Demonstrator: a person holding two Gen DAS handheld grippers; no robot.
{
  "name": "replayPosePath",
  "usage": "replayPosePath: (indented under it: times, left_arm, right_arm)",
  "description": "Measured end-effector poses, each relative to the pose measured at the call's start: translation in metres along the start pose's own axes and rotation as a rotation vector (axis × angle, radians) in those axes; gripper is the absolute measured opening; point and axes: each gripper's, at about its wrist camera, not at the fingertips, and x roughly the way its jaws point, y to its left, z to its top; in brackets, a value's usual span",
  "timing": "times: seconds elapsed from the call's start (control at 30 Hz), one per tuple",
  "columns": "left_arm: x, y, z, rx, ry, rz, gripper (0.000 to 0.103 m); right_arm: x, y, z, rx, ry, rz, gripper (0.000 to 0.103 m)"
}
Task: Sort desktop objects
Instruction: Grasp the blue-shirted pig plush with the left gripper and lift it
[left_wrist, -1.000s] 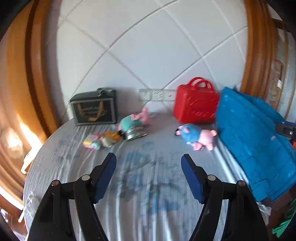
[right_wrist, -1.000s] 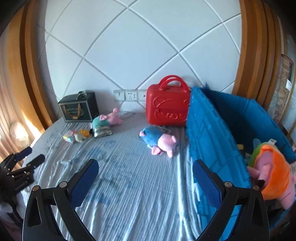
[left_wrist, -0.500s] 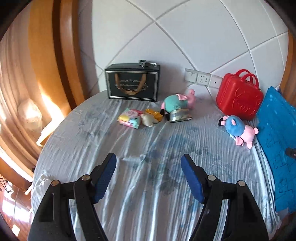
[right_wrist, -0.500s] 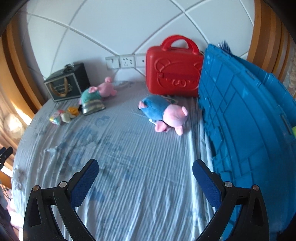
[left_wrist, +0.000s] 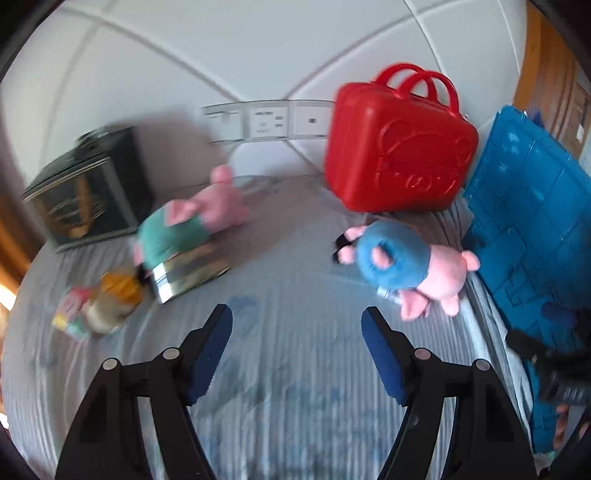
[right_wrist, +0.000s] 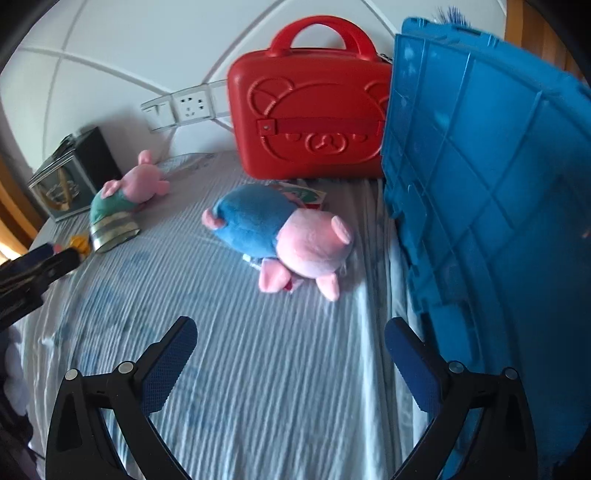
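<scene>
1. Two views. Left wrist: the left tongs (left_wrist: 297, 332) stand half open and empty over the striped counter (left_wrist: 295, 295). The green-dressed pig plush (left_wrist: 184, 229) lies ahead-left; motion blur smears the small items (left_wrist: 99, 306) beside it.
2. Right wrist: the right tongs (right_wrist: 291, 343) gape wide, empty. The blue-dressed pig plush (right_wrist: 280, 232) lies ahead, near the blue crate (right_wrist: 480, 184). Best to straddle its body squarely; the crate's inside is hidden.

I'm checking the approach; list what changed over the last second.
Both grippers dropped closer to the table: the right gripper closed in on the blue-dressed pig plush, and the left gripper swung from the table's left side back toward the middle. Nothing was gripped; both remain open. The toys, red case and blue crate stayed put.
</scene>
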Motion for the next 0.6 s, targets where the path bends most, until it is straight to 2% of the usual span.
replayPosePath:
  times: [0.1, 0.27, 0.33, 0.37, 0.47, 0.6]
  left_arm:
    - [0.055, -0.032, 0.036, 0.063, -0.007, -0.031, 0.072]
    - [0.14, -0.072, 0.083, 0.094, -0.004, -0.098, 0.072]
    - [0.178, -0.087, 0.087, 0.134, 0.077, -0.159, 0.072]
    - [0.188, -0.09, 0.083, 0.158, 0.106, -0.151, 0.072]
    - [0.179, -0.084, 0.057, 0.213, 0.034, -0.173, 0.073]
    - [0.149, -0.062, 0.025, 0.188, 0.025, -0.216, 0.072]
  right_arm:
    - [0.026, -0.01, 0.011, 0.038, -0.002, -0.016, 0.103]
    - [0.059, -0.018, 0.021, 0.092, -0.005, -0.025, 0.103]
    - [0.07, -0.016, 0.022, 0.102, 0.0, -0.049, 0.103]
    - [0.072, -0.016, 0.022, 0.112, -0.011, -0.057, 0.103]
    - [0.073, -0.015, 0.022, 0.135, -0.044, -0.037, 0.103]
    - [0.091, -0.017, 0.024, 0.203, -0.025, 0.016, 0.103]
